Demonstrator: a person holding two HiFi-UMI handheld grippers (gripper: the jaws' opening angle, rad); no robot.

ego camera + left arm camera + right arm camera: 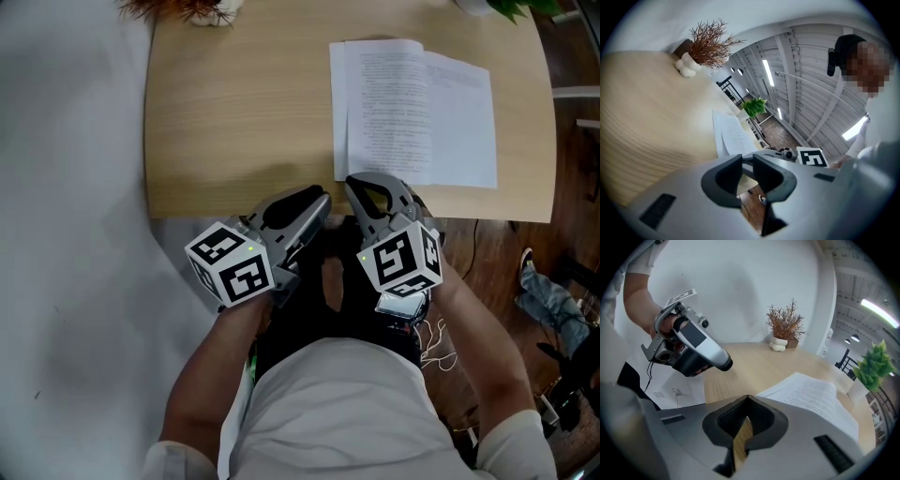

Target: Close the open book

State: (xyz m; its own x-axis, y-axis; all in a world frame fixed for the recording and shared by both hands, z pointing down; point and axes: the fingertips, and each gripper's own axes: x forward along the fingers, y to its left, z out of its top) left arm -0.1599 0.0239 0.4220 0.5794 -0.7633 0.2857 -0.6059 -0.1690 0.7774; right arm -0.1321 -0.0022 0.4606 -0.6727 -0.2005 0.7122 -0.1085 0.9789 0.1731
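The open book (pixel 412 112) lies flat on the wooden table (pixel 234 112), at its far right, white printed pages up. It also shows as the book (pixel 733 136) and the book (pixel 820 394) in the two gripper views. Both grippers hang side by side at the table's near edge, just short of the book. My left gripper (pixel 322 195) is shut and holds nothing; its own view shows the left gripper (pixel 747 159) with jaws together. My right gripper (pixel 352 181) is shut and empty too, its tips meeting in the right gripper (pixel 747 398) view, close to the book's near corner.
A white vase of dried twigs (pixel 192 9) stands at the table's far left corner. A green potted plant (pixel 511 7) sits beyond the book at the far right. A pale surface (pixel 66 234) lies left of the table; a shoe (pixel 527 264) is on the wooden floor at right.
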